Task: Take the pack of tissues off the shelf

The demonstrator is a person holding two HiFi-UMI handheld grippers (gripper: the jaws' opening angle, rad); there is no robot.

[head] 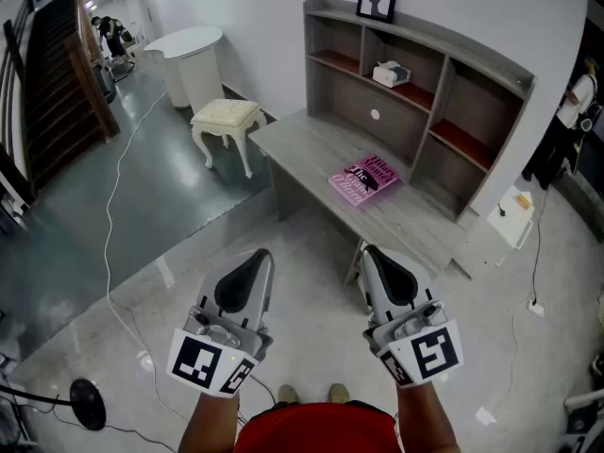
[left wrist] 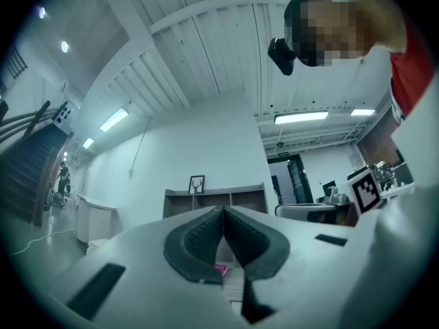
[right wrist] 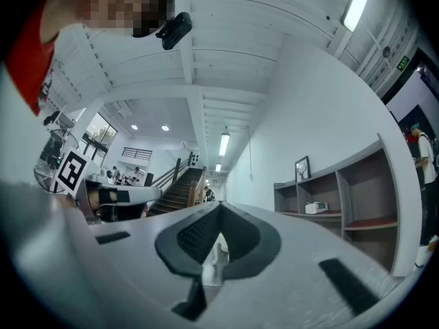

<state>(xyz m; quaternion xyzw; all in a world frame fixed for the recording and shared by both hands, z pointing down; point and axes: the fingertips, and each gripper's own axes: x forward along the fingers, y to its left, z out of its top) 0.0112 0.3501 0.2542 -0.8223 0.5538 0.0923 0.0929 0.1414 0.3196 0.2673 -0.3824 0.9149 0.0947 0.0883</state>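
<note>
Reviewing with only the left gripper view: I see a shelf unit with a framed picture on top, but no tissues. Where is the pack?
Observer: The pack of tissues sits in the upper middle compartment of the shelf, on its red board.
Operator: What is the right tool doing?
Observer: The right tool is shut, with nothing between its jaws.
Operator: How close are we to the desk?
Observer: Not close. In the head view, floor lies between the desk and both the left tool and the right tool.
</note>
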